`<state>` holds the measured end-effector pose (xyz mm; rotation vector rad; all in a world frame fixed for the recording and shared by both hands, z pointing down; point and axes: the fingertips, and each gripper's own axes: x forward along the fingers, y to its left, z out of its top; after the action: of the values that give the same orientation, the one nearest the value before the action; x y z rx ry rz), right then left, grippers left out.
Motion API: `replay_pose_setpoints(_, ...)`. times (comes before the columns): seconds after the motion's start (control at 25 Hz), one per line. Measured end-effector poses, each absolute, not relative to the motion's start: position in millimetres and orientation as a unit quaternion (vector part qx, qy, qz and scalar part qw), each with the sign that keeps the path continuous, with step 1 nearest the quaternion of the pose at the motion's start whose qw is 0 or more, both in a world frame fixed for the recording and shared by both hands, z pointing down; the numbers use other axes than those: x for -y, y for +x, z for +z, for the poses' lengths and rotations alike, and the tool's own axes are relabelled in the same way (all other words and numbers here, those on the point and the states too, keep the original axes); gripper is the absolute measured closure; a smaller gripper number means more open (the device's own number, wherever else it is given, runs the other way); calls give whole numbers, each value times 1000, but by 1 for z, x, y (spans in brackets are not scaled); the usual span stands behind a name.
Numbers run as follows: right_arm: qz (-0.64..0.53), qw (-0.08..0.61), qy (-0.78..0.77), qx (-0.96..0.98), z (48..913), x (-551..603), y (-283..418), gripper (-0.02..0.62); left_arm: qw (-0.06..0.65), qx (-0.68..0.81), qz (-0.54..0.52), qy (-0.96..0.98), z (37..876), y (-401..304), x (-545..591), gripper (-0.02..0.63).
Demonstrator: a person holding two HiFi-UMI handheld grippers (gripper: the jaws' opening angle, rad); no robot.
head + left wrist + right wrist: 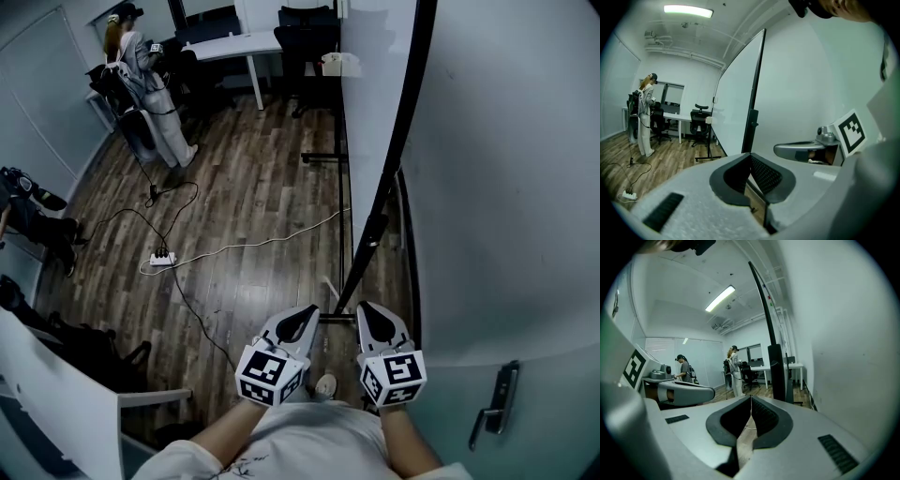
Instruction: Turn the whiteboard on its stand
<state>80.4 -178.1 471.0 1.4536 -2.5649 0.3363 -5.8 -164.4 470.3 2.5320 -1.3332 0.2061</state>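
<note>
The whiteboard [375, 94] stands edge-on ahead of me, its black frame edge [398, 150] running down to the stand's foot [328, 156] on the wood floor. My left gripper [307, 313] and right gripper [367, 309] are held side by side just short of the frame's lower end, both shut with nothing between the jaws. In the left gripper view the board [736, 108] rises beyond the left gripper [751, 155], apart from it. In the right gripper view the black edge [776, 366] stands just past the right gripper [751, 400].
A white wall [506, 187] runs close along the right, with a door handle [497, 403] low down. A power strip [161, 258] and cables lie on the floor at left. A desk [234, 45], office chairs [305, 28] and a person [141, 66] are at the back.
</note>
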Motion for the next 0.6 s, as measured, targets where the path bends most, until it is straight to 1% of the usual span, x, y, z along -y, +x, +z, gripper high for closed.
replay_pose_setpoints(0.6,108,86,535,833,455,208,81,588,122,411,70,900,451,-5,207,595)
